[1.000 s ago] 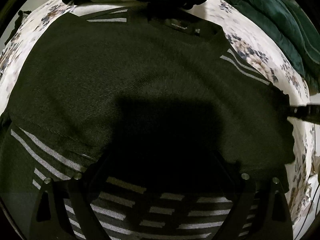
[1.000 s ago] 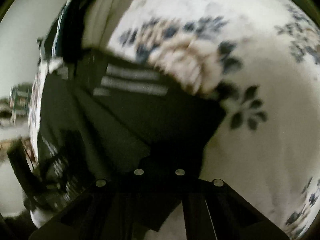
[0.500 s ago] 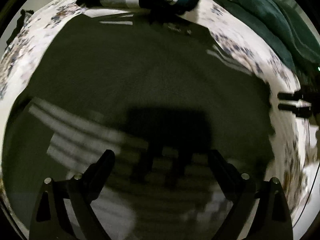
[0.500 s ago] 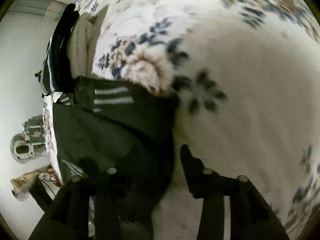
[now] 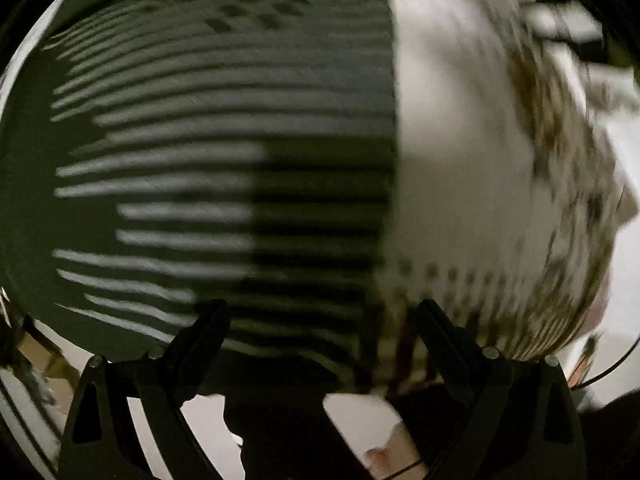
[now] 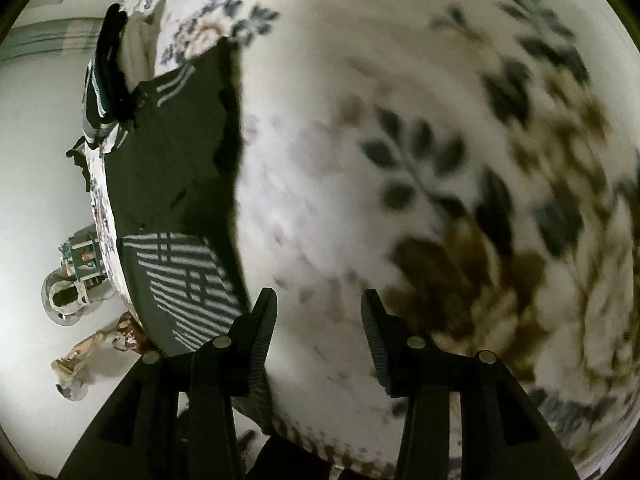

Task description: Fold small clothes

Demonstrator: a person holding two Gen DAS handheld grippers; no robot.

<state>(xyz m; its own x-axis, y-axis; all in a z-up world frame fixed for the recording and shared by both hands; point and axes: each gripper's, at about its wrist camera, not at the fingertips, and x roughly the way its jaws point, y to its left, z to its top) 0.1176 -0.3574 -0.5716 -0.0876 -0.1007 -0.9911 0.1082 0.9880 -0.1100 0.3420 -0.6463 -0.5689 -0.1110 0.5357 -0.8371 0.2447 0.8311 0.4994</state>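
A dark green garment with grey-white stripes [image 5: 208, 152] lies flat on a floral bedsheet [image 5: 460, 168]. The left wrist view is blurred; my left gripper [image 5: 320, 320] is open and empty, above the garment's striped lower part near the bed's front edge. In the right wrist view the same garment [image 6: 176, 152] lies to the left, with its striped end [image 6: 188, 280] close to the left finger. My right gripper [image 6: 316, 316] is open and empty over bare floral sheet [image 6: 400, 140] beside the garment's edge.
A stack of folded striped clothes [image 6: 102, 80] sits at the far end of the bed. Beyond the bed's left edge are the floor and some clutter [image 6: 76, 280]. The bed's front edge runs just under both grippers.
Both grippers have let go of the garment and opened. The left one has pulled back toward the striped hem. The right one has moved off the garment onto bare sheet.
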